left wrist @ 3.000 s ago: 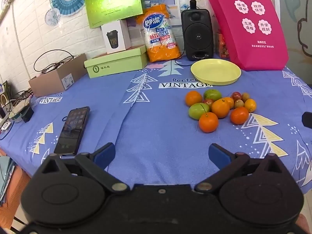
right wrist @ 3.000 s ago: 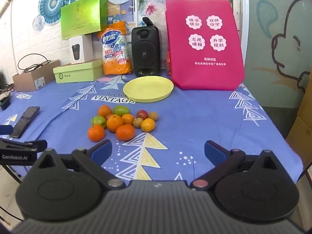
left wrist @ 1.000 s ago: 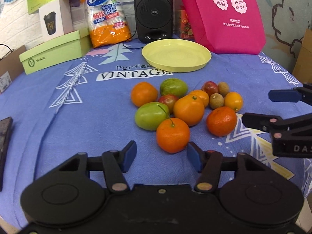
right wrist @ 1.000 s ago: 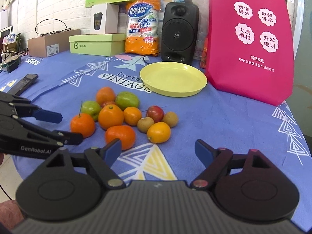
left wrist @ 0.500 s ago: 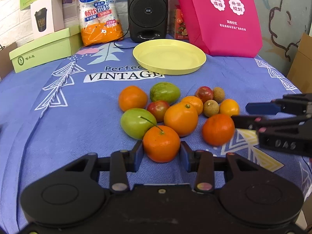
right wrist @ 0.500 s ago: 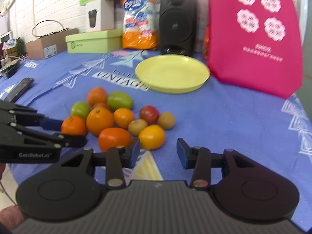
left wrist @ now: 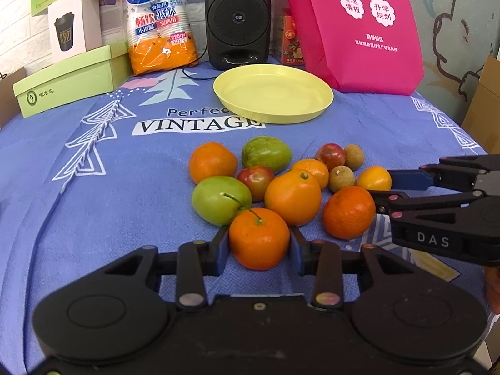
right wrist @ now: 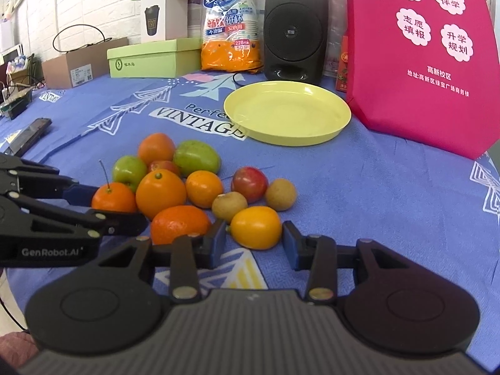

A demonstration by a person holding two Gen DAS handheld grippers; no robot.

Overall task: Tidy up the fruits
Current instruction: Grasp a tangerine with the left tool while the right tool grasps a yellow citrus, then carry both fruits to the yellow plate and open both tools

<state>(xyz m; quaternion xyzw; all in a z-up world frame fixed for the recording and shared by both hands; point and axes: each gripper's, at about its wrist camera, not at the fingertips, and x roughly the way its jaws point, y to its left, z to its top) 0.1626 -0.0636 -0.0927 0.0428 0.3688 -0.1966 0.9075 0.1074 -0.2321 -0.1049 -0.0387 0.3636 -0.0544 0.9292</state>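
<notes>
Covering the whole table, the blue tablecloth [left wrist: 93, 187] ran out of the frame on both sides, so its edges could not be seen. Far ahead of both grippers stood the pink bag [right wrist: 422, 47], cut off at the top, and the black speaker [left wrist: 238, 18] to its left; a small red box between them was mostly hidden. The yellow plate [left wrist: 272, 97] lay in front of them, well beyond the pile of fruit and with nothing on it.

The left gripper [left wrist: 258, 245] had just been closing, and its blue pads pressed on both sides of the stemmed orange [left wrist: 258, 237], the fruit nearest to it. This orange hid the lower part of the green fruit [left wrist: 218, 198] and of the bigger orange [left wrist: 292, 197] just behind it.

The right gripper [right wrist: 253, 239] had also just been closing. The small yellow-orange fruit [right wrist: 254, 226] sat between its pads; the left pad seemed to touch it, but at the right pad I could not tell if there was contact or a thin gap. In the left wrist view this fruit [left wrist: 373, 179] was partly covered by the right gripper's fingers [left wrist: 409, 179]. Two brown fruits [right wrist: 229, 203] just ahead were too small to name.
</notes>
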